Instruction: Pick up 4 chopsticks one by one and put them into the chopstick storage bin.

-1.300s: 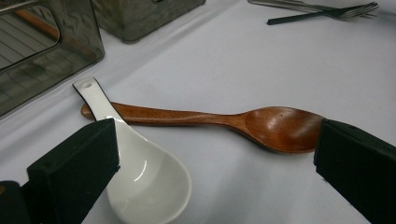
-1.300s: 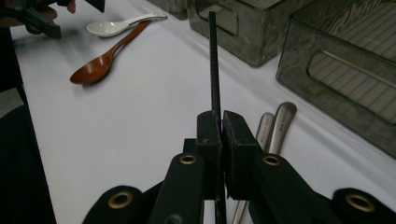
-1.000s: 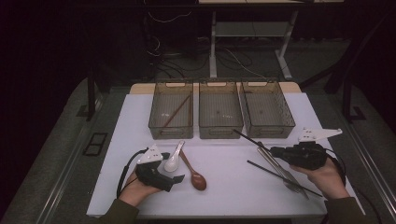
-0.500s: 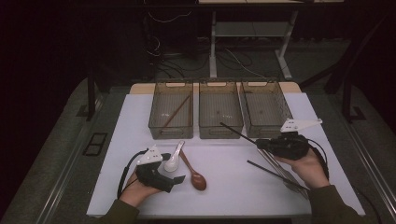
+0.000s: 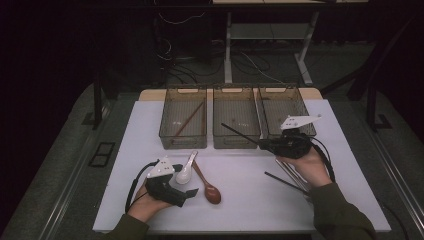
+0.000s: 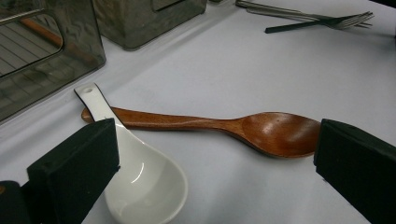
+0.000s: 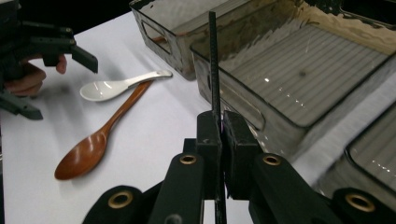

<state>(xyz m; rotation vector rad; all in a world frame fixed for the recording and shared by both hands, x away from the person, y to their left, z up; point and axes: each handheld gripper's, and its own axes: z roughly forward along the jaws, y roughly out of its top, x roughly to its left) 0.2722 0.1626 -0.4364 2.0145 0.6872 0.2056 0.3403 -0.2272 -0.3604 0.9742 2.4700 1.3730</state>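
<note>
Right gripper view has your right gripper (image 7: 219,154) pinched tight on a black chopstick (image 7: 213,70), the stick rising straight up out of the pads and crossing the front corner of the middle bin (image 7: 299,79). You hold it low on the shaft, so the long free end leads; I'd say that's so it can be tipped over a rim and laid lengthwise in a bin. From the high view, the same chopstick (image 5: 240,134) lies level, its tip over the front wall of the middle bin (image 5: 236,146), your right gripper (image 5: 280,145) just off that bin's front right corner. The bin to its left (image 5: 170,135) already holds a brown chopstick (image 5: 187,121), so that looks like the place for sticks, a sort by kind. More black chopsticks (image 5: 282,181) and a fork (image 6: 345,19) wait on the table in front of the middle bin and to its right, near your right hand (image 5: 310,167). Your left gripper (image 5: 187,192) sits open in front of the middle bin and to its left, jaws wide and empty, straddling the white soup spoon (image 6: 135,172) and the wooden spoon (image 6: 261,130), whose handles cross. Parked like that, it reads as lined up for a spoon.
</note>
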